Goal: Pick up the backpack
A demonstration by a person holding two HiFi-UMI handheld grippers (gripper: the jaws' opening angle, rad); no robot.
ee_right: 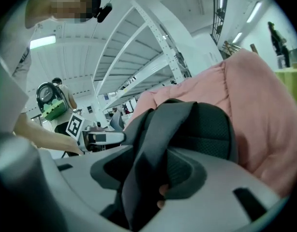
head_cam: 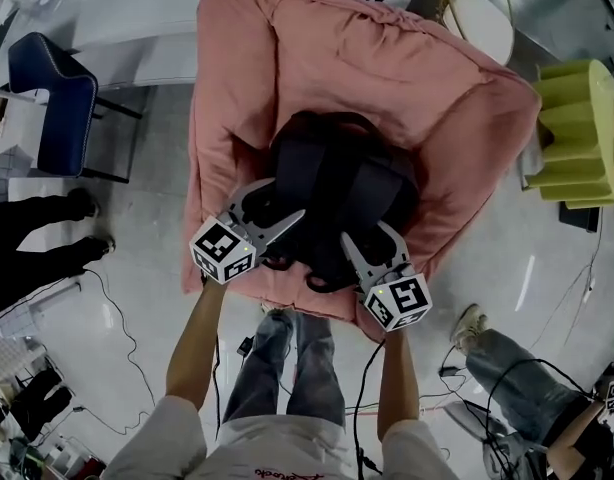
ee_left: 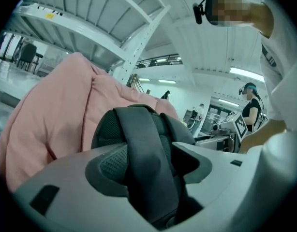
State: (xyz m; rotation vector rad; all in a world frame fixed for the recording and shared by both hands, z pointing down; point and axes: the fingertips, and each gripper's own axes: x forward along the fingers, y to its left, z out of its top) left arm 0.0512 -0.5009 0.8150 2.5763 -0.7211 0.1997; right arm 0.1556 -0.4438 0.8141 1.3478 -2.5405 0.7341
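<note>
Two claws stand spread wide: the left claw (head_cam: 279, 208) has a dark shoulder strap (ee_left: 146, 163) running between its jaws, and the right claw (head_cam: 367, 236) straddles the other strap (ee_right: 153, 149), neither pinching. The black backpack (head_cam: 337, 183) lies at 12 o'clock from both, sunk in a pink beanbag chair (head_cam: 387, 78) that walls it behind and beside. A blue chair (head_cam: 52, 103) stands at 10 o'clock, a yellow-green foam block (head_cam: 582, 133) at 2 o'clock.

No readable text; red print on shirt (head_cam: 279, 471) illegible.

pink cushion (head_cam: 387, 68) flanks backpack (head_cam: 332, 183), near side open
</note>
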